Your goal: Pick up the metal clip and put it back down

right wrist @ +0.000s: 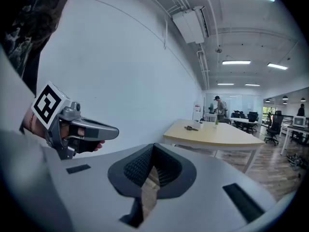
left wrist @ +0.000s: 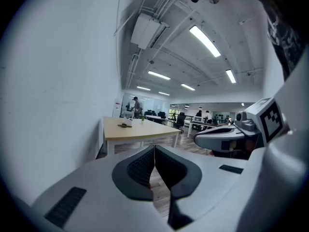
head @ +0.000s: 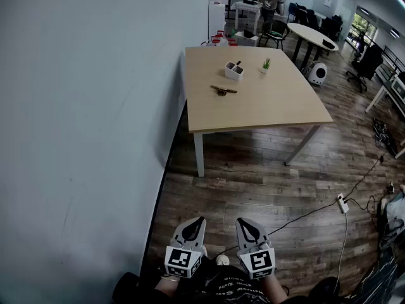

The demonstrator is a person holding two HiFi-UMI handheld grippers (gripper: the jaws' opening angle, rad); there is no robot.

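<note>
Head view: metal clip [head: 224, 90], small and dark, on desk [head: 272, 103] at 12 o'clock, well apart from left gripper [head: 192, 228] and right gripper [head: 249, 228] at 6 | Left gripper view: jaws together, empty | Right gripper view: jaws together, empty; risk: arriving closed would likely shove the clip.

The metal clip [head: 223, 90] lies flat on the pale wooden table [head: 266, 113], far ahead of me. It looks small, dark and thin, thicker at its middle, with its length running left to right. It sits towards the table's left side, just nearer than a white holder [head: 234, 71].
</note>
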